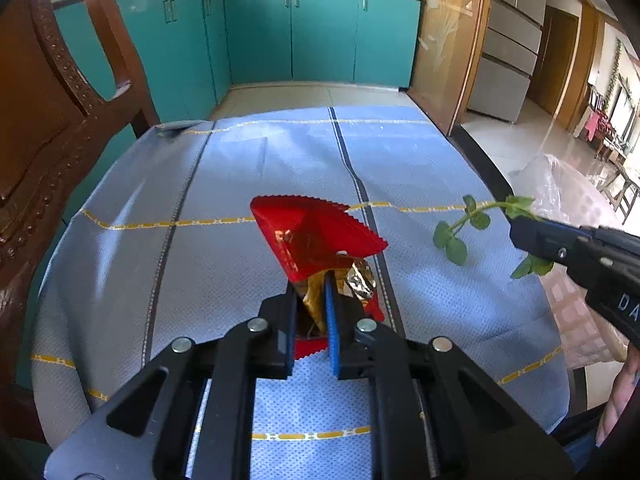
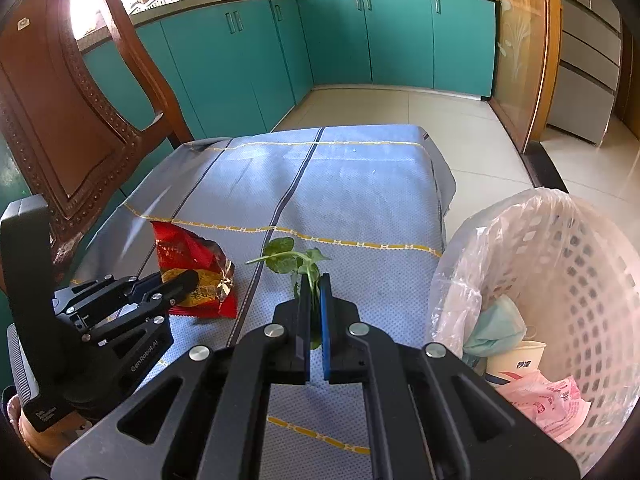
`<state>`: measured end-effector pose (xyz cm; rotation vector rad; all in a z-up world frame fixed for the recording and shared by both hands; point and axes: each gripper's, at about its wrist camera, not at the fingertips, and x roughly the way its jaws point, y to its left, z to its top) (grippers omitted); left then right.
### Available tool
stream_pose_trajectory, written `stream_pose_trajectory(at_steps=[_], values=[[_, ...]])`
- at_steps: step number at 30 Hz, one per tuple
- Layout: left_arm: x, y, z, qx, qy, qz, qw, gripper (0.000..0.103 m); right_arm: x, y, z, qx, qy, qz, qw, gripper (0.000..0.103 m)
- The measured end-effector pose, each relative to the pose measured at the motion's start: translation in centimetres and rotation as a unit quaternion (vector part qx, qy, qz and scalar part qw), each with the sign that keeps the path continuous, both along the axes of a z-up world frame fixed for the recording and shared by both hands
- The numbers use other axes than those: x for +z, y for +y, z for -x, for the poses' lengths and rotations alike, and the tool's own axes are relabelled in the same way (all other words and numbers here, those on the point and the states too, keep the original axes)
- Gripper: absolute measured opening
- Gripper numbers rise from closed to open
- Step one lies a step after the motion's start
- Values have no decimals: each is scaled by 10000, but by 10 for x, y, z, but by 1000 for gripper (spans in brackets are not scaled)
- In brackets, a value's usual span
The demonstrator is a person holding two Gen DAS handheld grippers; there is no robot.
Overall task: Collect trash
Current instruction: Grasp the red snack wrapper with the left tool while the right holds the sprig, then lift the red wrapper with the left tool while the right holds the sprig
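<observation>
A red snack wrapper with a gold foil lining lies on the blue-grey tablecloth. My left gripper is shut on its near end, the foil pinched between the jaws. In the right wrist view the same wrapper sits at the left with the left gripper on it. My right gripper is shut on a green leafy sprig, whose leaves stick out beyond the fingertips. From the left wrist view the sprig hangs over the table's right side, held by the right gripper.
A white lattice bin lined with a clear bag stands right of the table, holding a mask, a paper cup and pink paper. A carved wooden chair stands at the table's left. Teal cabinets line the far wall.
</observation>
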<state>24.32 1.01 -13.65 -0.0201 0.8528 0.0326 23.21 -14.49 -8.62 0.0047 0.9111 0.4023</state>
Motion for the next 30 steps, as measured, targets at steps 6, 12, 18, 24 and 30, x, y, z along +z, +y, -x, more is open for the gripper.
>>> stream_pose_trajectory(at_steps=[6, 12, 18, 24, 30], values=[[21, 6, 10, 184, -537, -123, 9983, 13, -1, -1, 0, -25, -26, 33, 10000, 4], [36, 10, 18, 408, -908, -322, 9945, 13, -1, 0, 1, -12, -51, 57, 10000, 4], [41, 11, 21, 464, -976, -351, 9935, 13, -2, 2, 1, 15, -66, 115, 9999, 4], [41, 13, 23, 510, -1004, -374, 9929, 13, -2, 3, 2, 32, -77, 128, 9999, 4], [43, 13, 26, 583, -1076, -407, 9916, 13, -2, 4, 2, 35, -87, 134, 9999, 4]])
